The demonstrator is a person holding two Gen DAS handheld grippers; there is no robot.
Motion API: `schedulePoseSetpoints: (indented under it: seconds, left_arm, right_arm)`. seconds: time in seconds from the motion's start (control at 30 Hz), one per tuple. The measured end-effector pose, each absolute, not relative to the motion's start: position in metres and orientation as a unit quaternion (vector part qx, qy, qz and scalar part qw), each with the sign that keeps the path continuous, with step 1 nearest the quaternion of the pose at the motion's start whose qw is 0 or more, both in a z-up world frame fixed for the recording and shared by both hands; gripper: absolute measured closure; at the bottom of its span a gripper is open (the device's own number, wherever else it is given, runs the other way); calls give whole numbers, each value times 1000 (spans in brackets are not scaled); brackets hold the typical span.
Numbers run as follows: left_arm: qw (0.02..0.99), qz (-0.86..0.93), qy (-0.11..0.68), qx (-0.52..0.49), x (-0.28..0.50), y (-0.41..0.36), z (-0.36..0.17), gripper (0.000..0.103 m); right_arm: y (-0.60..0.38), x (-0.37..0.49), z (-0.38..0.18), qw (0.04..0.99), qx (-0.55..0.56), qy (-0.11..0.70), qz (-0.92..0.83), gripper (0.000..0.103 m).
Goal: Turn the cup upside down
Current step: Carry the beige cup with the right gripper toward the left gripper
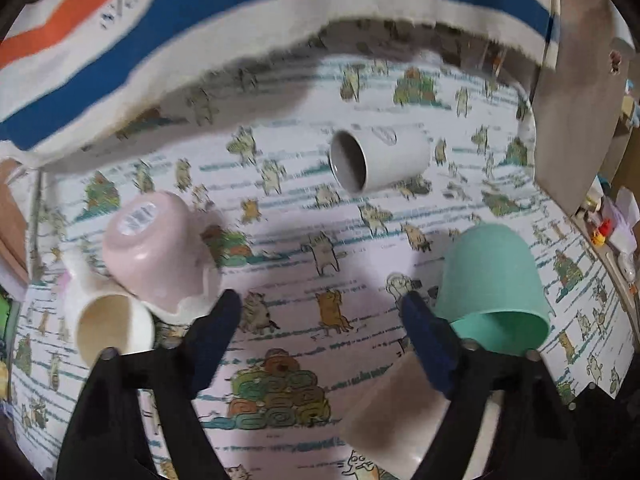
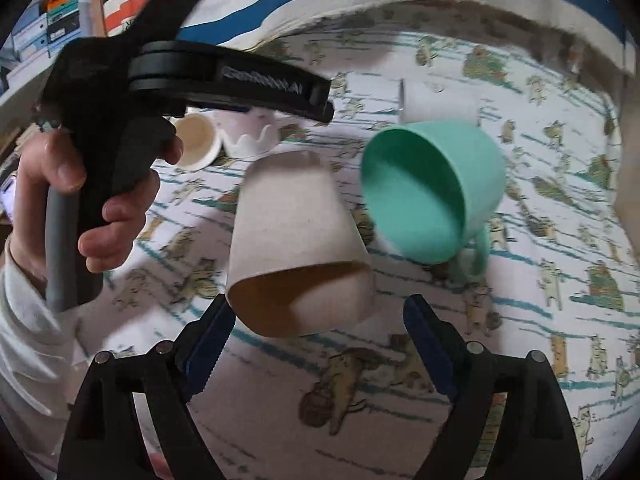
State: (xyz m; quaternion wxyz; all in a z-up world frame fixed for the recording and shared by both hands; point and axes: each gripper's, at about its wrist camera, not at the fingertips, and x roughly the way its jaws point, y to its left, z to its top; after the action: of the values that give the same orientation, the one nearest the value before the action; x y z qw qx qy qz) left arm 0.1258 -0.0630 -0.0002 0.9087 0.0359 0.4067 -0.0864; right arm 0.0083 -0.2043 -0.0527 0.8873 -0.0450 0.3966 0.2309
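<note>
- Both my tongs released, holding nothing: left gripper [image 1: 320, 312] hangs over bare cloth [image 1: 304, 216]; right gripper [image 2: 320, 320] faces the beige cup's [image 2: 296, 240] mouth.
- Beige cup looks tipped, rim toward me, between my jaws' line; not yet inverted, I judge.
- Green mug [image 2: 432, 192] just beside it, tilted: tight on the right.
- Open room nearer me.

Beige cup [image 1: 390, 412] partly hidden behind right finger (blurred too).

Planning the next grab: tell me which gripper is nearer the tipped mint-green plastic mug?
Likely the left gripper: the tipped mint-green plastic mug sits right beside its fingertip. The right gripper is farther back.
</note>
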Motion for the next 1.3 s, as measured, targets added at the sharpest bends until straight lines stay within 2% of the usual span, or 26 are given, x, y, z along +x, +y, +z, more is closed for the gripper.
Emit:
schedulePoseSetpoints:
  seconds: [0.07, 0.1, 0.2, 0.3, 0.33, 1.1, 1.17, 1.2, 1.27, 1.3]
  left_arm:
    - [899, -102, 424, 32, 129, -65, -8, 37]
    - [895, -109, 432, 34, 129, -66, -13, 45]
    - [893, -125, 431, 27, 123, -63, -15, 56]
    - [887, -132, 442, 23, 116, -57, -14, 72]
    - [885, -134, 445, 24, 113, -56, -15, 72]
    - [886, -146, 440, 21, 30, -46, -37, 77]
    - [891, -138, 432, 15, 25, -43, -36, 73]
    - [896, -131, 424, 13, 21, -41, -33, 67]
    - [908, -115, 403, 11, 14, -38, -28, 52]
    - [914, -108, 391, 12, 11, -38, -25, 41]
  right_arm:
    - [-207, 9, -53, 889, -44, 396, 226, 16]
    - [-209, 9, -53, 890, -43, 395, 222, 16]
    - [-215, 11, -50, 895, -40, 393, 208, 16]
    - [-223, 14, -49, 899, -34, 391, 192, 16]
    - [-226, 15, -49, 901, -31, 391, 188, 16]
    - [-245, 36, -48, 910, 2, 387, 147, 16]
    - [-245, 35, -48, 909, 4, 387, 155, 16]
    - [-246, 33, -48, 909, 6, 386, 157, 16]
    - [-248, 30, -47, 910, 11, 381, 165, 16]
    - [-249, 28, -47, 910, 13, 379, 168, 16]
